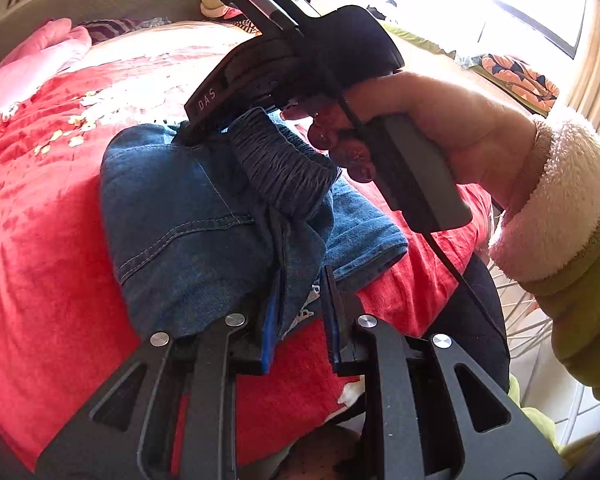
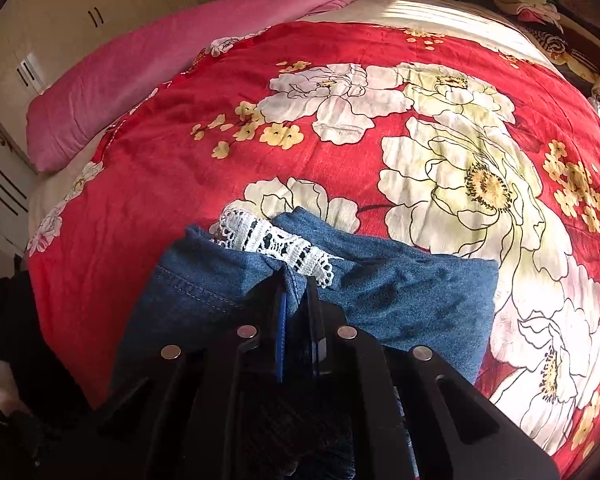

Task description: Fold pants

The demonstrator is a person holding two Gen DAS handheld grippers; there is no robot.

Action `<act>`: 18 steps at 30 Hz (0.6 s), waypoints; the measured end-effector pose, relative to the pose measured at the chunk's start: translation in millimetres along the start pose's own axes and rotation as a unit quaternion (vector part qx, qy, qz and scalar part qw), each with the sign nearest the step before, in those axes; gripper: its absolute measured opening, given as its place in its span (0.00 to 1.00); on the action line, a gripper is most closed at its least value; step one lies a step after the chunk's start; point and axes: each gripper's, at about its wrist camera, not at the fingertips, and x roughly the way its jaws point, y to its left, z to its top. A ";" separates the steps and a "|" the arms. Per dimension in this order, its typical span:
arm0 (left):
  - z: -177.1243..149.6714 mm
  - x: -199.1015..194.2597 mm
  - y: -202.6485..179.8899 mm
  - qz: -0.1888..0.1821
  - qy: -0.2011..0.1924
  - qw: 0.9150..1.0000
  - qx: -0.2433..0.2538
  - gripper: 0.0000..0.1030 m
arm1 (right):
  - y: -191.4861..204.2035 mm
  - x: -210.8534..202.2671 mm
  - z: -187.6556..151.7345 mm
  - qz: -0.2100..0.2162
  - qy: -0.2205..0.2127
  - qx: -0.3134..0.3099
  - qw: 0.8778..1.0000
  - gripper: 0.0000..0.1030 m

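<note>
Two tongs, left tongs and right tongs, clamp opposite ends of folded denim pants lying lengthwise between them on the bed.

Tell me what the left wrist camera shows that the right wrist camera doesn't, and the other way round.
Only the left wrist view shows the person's hand holding the right gripper, the fleecy sleeve, the pants' dark elastic waistband and the window.

Only the right wrist view shows the large white flowers on the blanket, the wardrobe doors and the white lace trim in full.

Both show the blue denim pants on the red blanket, a pink pillow, and fabric pinched between that camera's own fingers.
</note>
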 end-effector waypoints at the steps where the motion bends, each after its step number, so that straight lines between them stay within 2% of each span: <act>1: 0.4 0.0 0.4 -0.001 0.000 1.000 -0.002 0.12 | -0.1 -0.8 0.1 0.000 0.000 0.002 1.000 0.08; 2: 0.5 0.0 0.8 -0.003 0.001 1.000 -0.003 0.12 | 0.3 -2.5 -0.1 0.000 -0.001 0.003 1.000 0.10; 4: 0.2 -0.1 1.6 -0.006 0.003 1.000 -0.005 0.12 | -0.6 -6.3 -0.4 -0.006 0.006 0.006 1.000 0.28; 6: 0.3 0.4 3.3 -0.008 0.004 1.000 -0.007 0.12 | -4.2 -15.8 -0.8 -0.008 0.000 0.017 1.000 0.34; 13: 0.7 1.5 4.9 -0.011 0.003 1.000 -0.010 0.12 | -2.5 -74.0 -10.5 0.013 -0.062 0.019 0.998 0.47; 18: 0.9 1.9 6.1 -0.012 0.003 1.000 -0.013 0.12 | 6.4 -78.7 -23.4 0.025 -0.047 -0.002 0.999 0.47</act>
